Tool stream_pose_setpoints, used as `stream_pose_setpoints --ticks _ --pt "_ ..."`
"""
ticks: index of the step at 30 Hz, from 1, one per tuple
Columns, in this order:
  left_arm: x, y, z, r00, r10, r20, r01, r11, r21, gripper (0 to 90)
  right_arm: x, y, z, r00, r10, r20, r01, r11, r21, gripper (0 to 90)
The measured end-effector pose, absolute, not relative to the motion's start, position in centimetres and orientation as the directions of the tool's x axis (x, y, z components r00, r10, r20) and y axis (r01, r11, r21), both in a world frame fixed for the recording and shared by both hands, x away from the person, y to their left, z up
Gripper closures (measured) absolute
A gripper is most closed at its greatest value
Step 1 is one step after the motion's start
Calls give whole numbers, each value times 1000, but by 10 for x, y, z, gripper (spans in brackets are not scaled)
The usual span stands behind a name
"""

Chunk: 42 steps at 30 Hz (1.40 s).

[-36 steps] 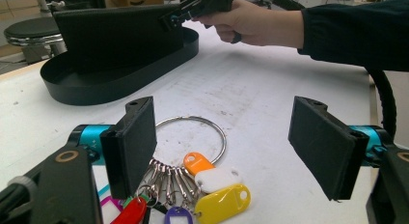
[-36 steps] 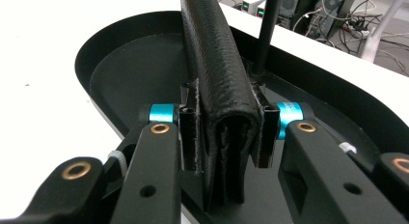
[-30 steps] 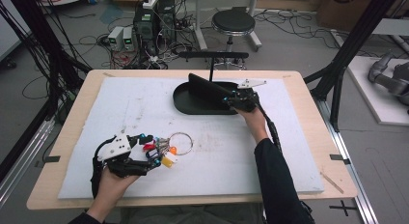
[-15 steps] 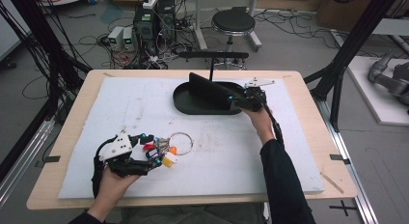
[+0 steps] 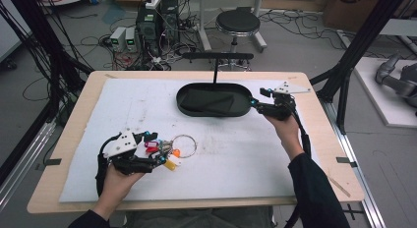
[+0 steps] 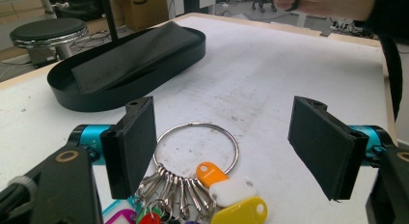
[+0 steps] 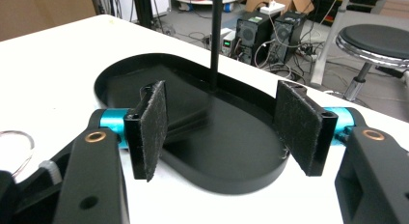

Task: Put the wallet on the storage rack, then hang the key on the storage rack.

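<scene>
Your right gripper [image 5: 256, 101] sits at the right end of the black tray [image 5: 196, 110], its jaws having just been opening; they stand apart with nothing between them, the tray's rim just ahead. Your left gripper [image 5: 160, 154] rests on the white mat [image 5: 246, 154], jaws wide apart on either side of the key ring [image 6: 197, 147], not touching it, its coloured tags [image 6: 231, 195] lying towards you

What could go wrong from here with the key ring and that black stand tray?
1. The left gripper stands open around the key ring without gripping it; closing on the thin ring alone, the pads could slip off.
2. The right gripper, jaws just opened, sits close to the black tray; a nudge could shift it or sway its upright post.
</scene>
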<state>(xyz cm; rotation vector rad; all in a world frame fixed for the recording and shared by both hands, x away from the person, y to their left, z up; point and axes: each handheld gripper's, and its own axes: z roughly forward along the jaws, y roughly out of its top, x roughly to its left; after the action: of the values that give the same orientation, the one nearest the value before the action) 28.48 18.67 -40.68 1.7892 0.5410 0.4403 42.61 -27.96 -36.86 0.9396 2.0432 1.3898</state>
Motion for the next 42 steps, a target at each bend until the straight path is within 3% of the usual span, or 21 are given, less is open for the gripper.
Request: stream_pose_setpoints --ticks 18,42 --pt "291 198 -405 793 607 41 131 -236 963 254 338 -320 -380 -654 755 37 229 151 962 324" --pt "287 205 -408 770 637 38 148 -237 960 254 333 -318 -397 -630 776 -5 223 187 957 305"
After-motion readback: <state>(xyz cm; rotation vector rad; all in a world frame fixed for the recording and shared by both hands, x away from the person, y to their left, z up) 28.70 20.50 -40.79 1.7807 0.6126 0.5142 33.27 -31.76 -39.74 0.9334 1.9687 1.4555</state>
